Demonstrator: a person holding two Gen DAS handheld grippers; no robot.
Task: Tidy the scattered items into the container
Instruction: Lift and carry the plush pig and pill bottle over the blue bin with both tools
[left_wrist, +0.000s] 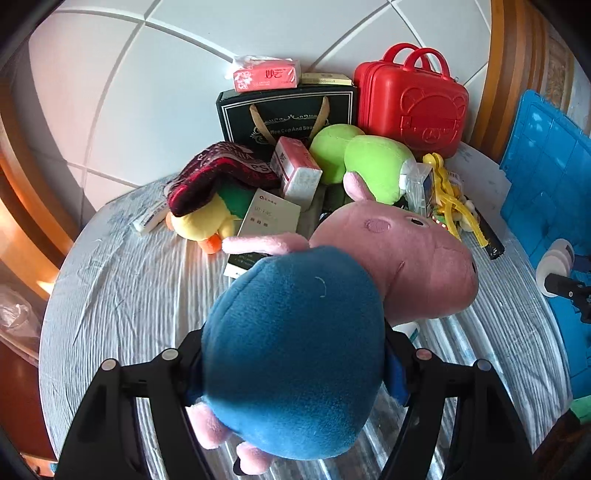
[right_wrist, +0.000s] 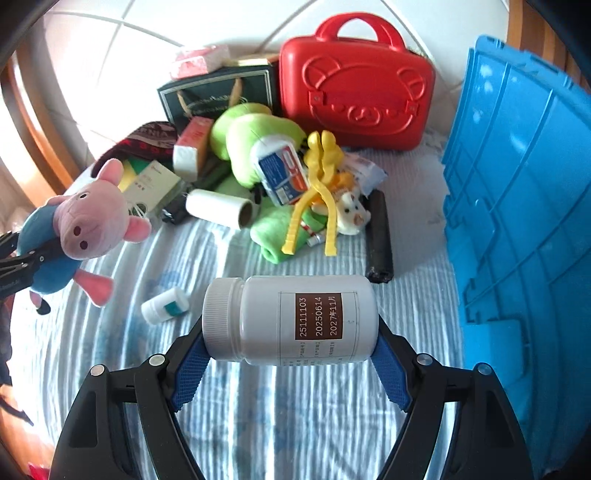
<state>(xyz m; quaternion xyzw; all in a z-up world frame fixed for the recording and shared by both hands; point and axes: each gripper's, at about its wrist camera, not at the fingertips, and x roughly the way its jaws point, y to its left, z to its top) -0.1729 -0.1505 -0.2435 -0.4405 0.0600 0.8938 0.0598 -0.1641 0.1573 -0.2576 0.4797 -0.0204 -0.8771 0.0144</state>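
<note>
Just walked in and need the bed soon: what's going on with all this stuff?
A person is tidying with a handheld gripper in each hand. The left gripper is shut on a pink pig plush in a blue outfit, held above the bed. The right gripper clamps a white pill bottle sideways by its ends. The blue plastic crate stands at the right. Most items are still piled by the red case.

Bright daylight appears to come from the left, washing out the tiled wall (right_wrist: 122, 55) and the left edge of the striped bedcover (right_wrist: 314, 417). Both fisheye views bend strongly toward dark, vignetted corners. The blue crate (right_wrist: 524, 206) glares slightly; focus stays reasonably sharp.
</note>
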